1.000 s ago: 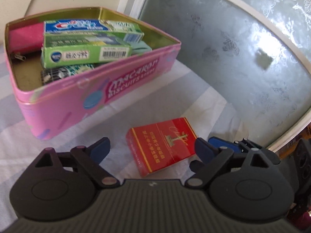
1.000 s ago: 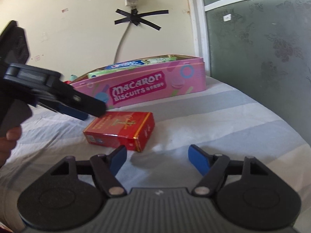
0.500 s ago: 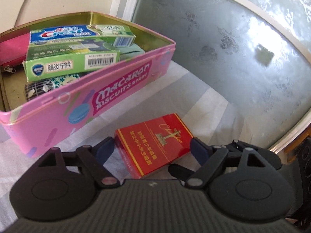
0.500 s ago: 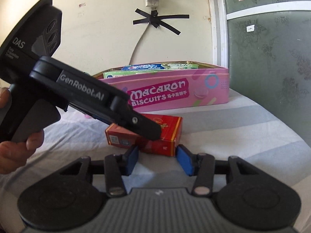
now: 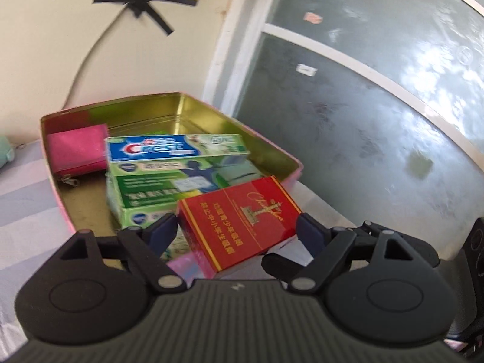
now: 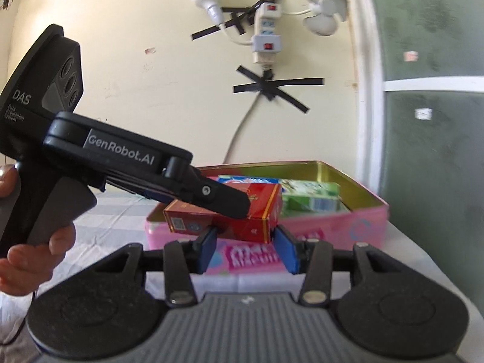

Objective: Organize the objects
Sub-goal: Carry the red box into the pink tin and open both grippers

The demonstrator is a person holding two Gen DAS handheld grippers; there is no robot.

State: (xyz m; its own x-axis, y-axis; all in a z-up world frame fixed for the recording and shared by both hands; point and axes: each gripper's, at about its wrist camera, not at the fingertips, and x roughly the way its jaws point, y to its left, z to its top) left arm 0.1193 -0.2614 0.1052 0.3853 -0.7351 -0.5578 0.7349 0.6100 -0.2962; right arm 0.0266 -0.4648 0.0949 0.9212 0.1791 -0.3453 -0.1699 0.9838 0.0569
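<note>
Red rectangular cardboard box (image 5: 239,222), clenched between both left tongs (image 5: 234,230) and right tongs (image 6: 246,246), hangs lower-centre above pink metal biscuit tin (image 5: 290,158), likely for stowing.

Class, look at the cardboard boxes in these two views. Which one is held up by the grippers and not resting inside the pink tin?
The red box. Both the left gripper and the right gripper clamp it above the tin's near wall, while the blue Crest box and green box lie inside.
</note>
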